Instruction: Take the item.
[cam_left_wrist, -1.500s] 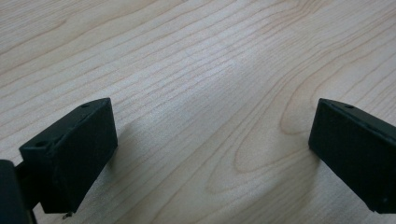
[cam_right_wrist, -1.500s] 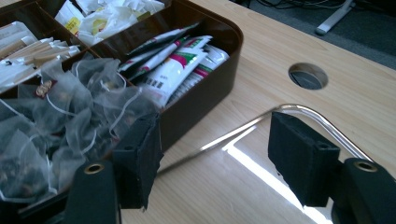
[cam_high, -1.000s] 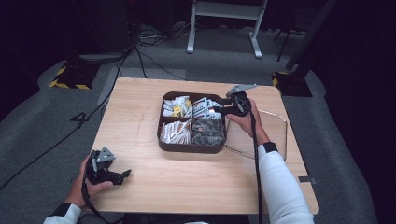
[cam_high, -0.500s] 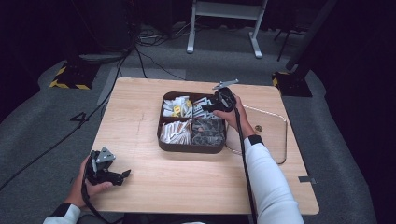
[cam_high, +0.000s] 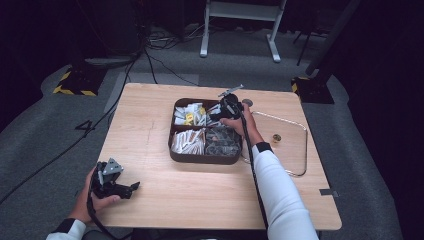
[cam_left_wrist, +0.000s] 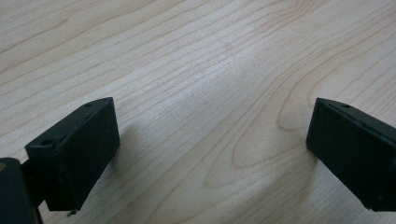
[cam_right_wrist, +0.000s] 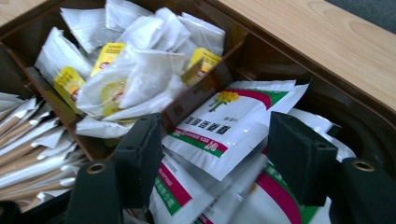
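Observation:
A brown compartment tray (cam_high: 205, 160) stands at the table's middle. Its far left compartment holds white tea bags (cam_right_wrist: 135, 79) with yellow tags, and its near left one holds paper-wrapped sticks (cam_high: 187, 142). My right gripper (cam_high: 217, 114) hangs low over the far right compartment. There its jaws have just been opening, and my right gripper (cam_right_wrist: 217, 140) stands open with a white sachet (cam_right_wrist: 219, 126) printed in green and red lying loose between and below them. My left gripper (cam_high: 131, 189) rests at the table's near left, where my left gripper (cam_left_wrist: 210, 135) is open over bare wood.
A clear lid (cam_high: 280, 145) with a thin rim lies right of the tray, with a small round knob (cam_high: 276, 137) on it. A small disc (cam_high: 246, 103) lies behind the tray. Dark packets (cam_high: 222, 141) fill the near right compartment. Cables and stand legs cross the floor beyond.
My right gripper has moved left and down from the tray's far right corner into the far right compartment. The left gripper has stayed put.

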